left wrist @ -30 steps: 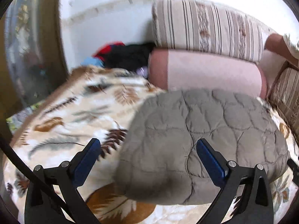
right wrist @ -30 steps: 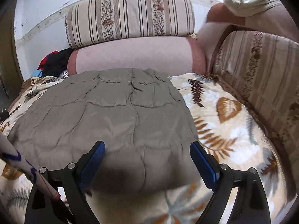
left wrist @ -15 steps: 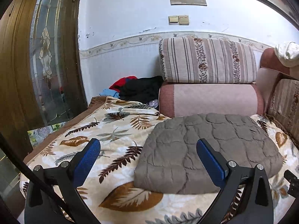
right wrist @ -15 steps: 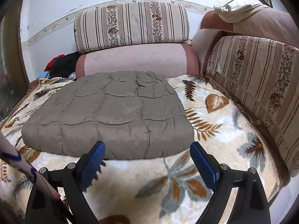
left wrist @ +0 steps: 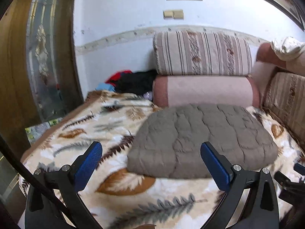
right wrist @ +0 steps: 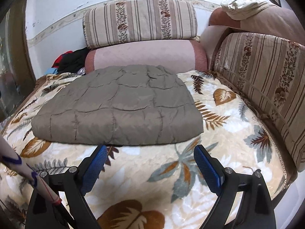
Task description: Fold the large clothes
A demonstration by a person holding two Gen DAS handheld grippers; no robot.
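Note:
A grey-brown quilted garment (left wrist: 202, 141) lies folded into a flat rectangle on the leaf-patterned blanket (left wrist: 106, 126); it also shows in the right wrist view (right wrist: 118, 106). My left gripper (left wrist: 151, 152) is open and empty, held above the blanket near the garment's front left edge. My right gripper (right wrist: 150, 152) is open and empty, a short way in front of the garment's near edge, not touching it.
A pink bolster (right wrist: 144, 55) and striped cushion (right wrist: 141, 19) stand behind the garment. A striped sofa back (right wrist: 266, 72) runs along the right. A pile of dark, red and blue clothes (left wrist: 129, 82) lies at the back left. A wooden glazed door (left wrist: 38, 61) is at left.
Both grippers have pulled back from the folded garment, staying open and empty. The left view has since moved a little closer again. The garment has not moved.

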